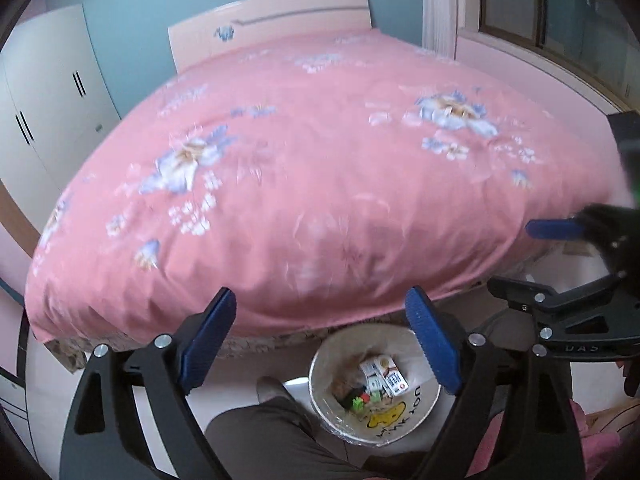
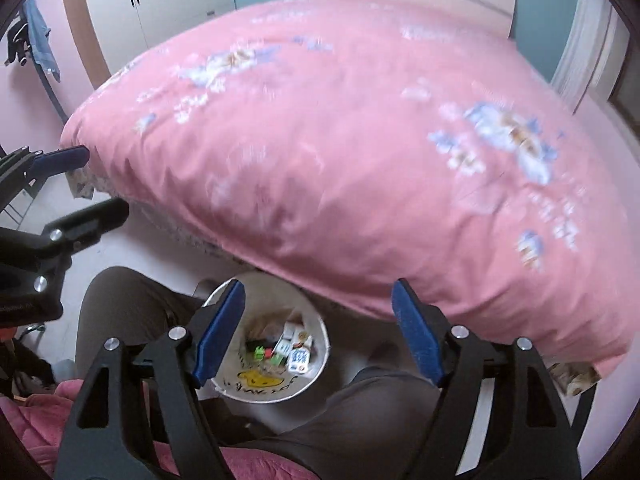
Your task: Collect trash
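Observation:
A white waste bin (image 1: 404,420) with a yellow cartoon print stands on the floor at the foot of the bed; it also shows in the right wrist view (image 2: 320,330). It holds several small cartons and wrappers (image 1: 382,382) (image 2: 294,350). My left gripper (image 1: 320,336) is open and empty, held above the bin and the bed's edge. My right gripper (image 2: 318,328) is open and empty, also above the bin. Each gripper shows at the side of the other's view, the right one (image 1: 560,256) and the left one (image 2: 80,184).
A bed with a pink flowered quilt (image 1: 320,168) (image 2: 360,140) fills the view ahead. The person's legs in brown trousers (image 1: 272,432) (image 2: 384,412) flank the bin. White wardrobes (image 1: 52,104) stand at the left, a window (image 1: 560,12) at the right.

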`<state>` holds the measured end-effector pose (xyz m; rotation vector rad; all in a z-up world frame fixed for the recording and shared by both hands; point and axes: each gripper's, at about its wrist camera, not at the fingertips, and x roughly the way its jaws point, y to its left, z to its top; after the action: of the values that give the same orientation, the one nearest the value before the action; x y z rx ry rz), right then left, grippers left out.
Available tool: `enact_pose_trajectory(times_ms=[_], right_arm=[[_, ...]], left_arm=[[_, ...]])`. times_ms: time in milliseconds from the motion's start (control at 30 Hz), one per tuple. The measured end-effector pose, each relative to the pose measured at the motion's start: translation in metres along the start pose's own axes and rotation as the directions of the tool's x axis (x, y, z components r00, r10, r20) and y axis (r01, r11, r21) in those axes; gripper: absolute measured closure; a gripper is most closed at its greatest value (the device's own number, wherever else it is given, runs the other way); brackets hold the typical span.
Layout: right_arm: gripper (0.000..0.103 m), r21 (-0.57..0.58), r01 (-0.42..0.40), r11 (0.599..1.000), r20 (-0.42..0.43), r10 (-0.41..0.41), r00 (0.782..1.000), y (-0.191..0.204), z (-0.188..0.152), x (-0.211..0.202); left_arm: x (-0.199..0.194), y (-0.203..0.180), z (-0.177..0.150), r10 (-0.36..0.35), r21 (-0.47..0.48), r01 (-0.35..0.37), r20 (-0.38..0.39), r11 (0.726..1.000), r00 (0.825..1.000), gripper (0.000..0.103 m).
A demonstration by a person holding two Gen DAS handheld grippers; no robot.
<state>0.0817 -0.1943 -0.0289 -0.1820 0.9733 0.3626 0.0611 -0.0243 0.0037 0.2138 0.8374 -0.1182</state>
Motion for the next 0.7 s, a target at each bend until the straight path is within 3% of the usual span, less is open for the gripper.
enact_pose_trajectory(times_ms=[267, 400, 533, 700], right_arm=[[0.022, -0.02, 0.068, 0.998, 0.108, -0.065, 0.992, 0.019, -0.011, -0.05], [0.016, 0.03, 0.1, 0.995, 0.189, -0.103, 0.976, 0.025, -0.021, -0.08], [0.013, 0.088, 0.122, 0.989, 0.257, -0.141, 0.956, 0.032, -0.037, -0.098], [0.013, 0.088, 0.216, 0.972, 0.243, -0.231, 0.942, 0.046, -0.052, -0.095]], left_arm=[[-0.044, -0.01, -0.005, 0.0, 0.032, -0.001, 0.055, 0.999, 0.998, 0.011], [-0.059, -0.008, -0.013, -0.01, 0.007, 0.01, 0.07, 1.0, 0.998, 0.01], [-0.066, -0.011, -0.02, 0.041, -0.001, -0.041, 0.097, 0.999, 0.994, 0.009], [-0.071, -0.012, -0.027, 0.05, -0.023, -0.047, 0.113, 0.999, 0.992, 0.009]])
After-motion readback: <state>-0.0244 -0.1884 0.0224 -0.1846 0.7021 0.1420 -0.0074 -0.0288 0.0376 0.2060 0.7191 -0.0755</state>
